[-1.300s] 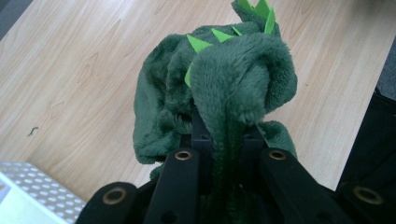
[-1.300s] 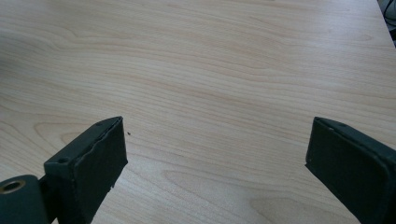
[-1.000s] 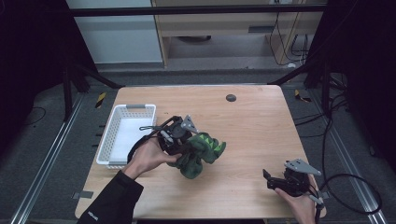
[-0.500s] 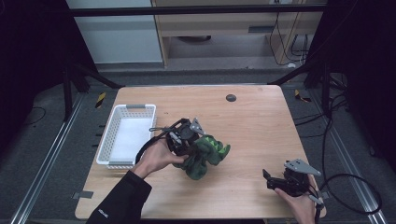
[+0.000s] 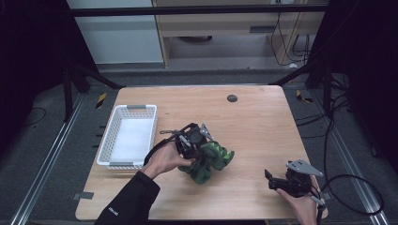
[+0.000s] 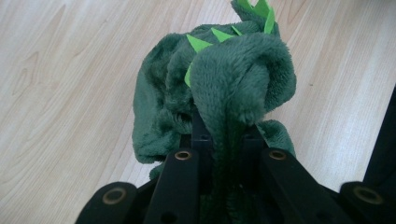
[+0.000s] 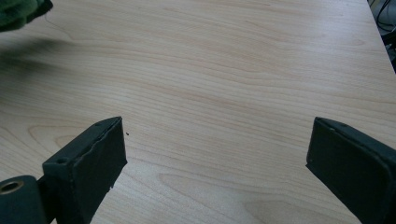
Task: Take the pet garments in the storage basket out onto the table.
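A dark green plush dinosaur (image 5: 212, 161) with light green spikes is near the middle of the wooden table (image 5: 253, 126). My left gripper (image 5: 191, 142) is shut on a fold of it. In the left gripper view the plush dinosaur (image 6: 233, 74) bulges out past the jaws of my left gripper (image 6: 224, 137), and its lower part hangs over the wood. My right gripper (image 5: 270, 181) rests at the table's near right corner, far from the toy. In its own view, the right gripper (image 7: 215, 154) is open, with bare wood between the jaws.
A white slotted basket (image 5: 107, 140) stands left of the toy with nothing in it. A small black round disc (image 5: 232, 98) is set into the tabletop at the far side. Cables trail off the table's right edge.
My left gripper and the plush dinosaur have shifted a little to the right and toward the near edge. The right gripper has stayed put.
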The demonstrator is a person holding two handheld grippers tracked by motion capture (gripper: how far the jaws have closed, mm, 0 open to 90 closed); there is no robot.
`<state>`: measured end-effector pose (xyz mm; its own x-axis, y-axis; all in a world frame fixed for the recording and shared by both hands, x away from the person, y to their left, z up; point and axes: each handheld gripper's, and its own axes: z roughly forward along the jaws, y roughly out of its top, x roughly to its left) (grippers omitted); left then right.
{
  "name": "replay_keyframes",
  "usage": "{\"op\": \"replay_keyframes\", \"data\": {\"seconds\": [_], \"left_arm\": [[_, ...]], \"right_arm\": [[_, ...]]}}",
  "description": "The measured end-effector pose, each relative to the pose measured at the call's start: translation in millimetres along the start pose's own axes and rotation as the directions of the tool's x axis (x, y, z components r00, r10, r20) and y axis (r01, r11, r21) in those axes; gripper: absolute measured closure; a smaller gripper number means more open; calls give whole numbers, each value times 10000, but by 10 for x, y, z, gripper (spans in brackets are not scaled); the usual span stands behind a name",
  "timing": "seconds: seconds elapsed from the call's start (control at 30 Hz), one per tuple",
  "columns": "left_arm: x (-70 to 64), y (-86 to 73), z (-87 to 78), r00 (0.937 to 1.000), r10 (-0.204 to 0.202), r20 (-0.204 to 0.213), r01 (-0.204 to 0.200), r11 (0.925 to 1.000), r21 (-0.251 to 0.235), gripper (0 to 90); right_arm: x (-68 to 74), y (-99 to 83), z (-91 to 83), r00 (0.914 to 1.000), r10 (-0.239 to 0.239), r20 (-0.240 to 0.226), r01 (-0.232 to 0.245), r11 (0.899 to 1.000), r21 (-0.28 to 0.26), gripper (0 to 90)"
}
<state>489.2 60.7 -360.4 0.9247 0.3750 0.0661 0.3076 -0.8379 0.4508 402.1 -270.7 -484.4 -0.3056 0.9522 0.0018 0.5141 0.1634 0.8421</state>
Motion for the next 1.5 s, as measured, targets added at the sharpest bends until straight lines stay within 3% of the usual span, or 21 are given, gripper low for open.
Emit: {"op": "replay_keyframes", "data": {"seconds": [0.67,0.9,1.2,1.5], "left_arm": [[-42,-18,375,9991,52,419,-68,9993,380,804],[-43,-37,442,9987,-8,502,-12,9992,402,759],[-59,-81,511,9979,-134,634,112,9993,353,621],[-55,-143,389,9988,-201,447,216,9992,-325,429]], "right_arm": [[1,-2,1,10000,-32,10,32,10000,-18,47],[5,-2,4,10000,-45,6,45,10000,-11,47],[5,-5,6,10000,-22,-16,22,10000,11,46],[-2,-6,6,10000,11,-33,-11,10000,-38,40]]}}
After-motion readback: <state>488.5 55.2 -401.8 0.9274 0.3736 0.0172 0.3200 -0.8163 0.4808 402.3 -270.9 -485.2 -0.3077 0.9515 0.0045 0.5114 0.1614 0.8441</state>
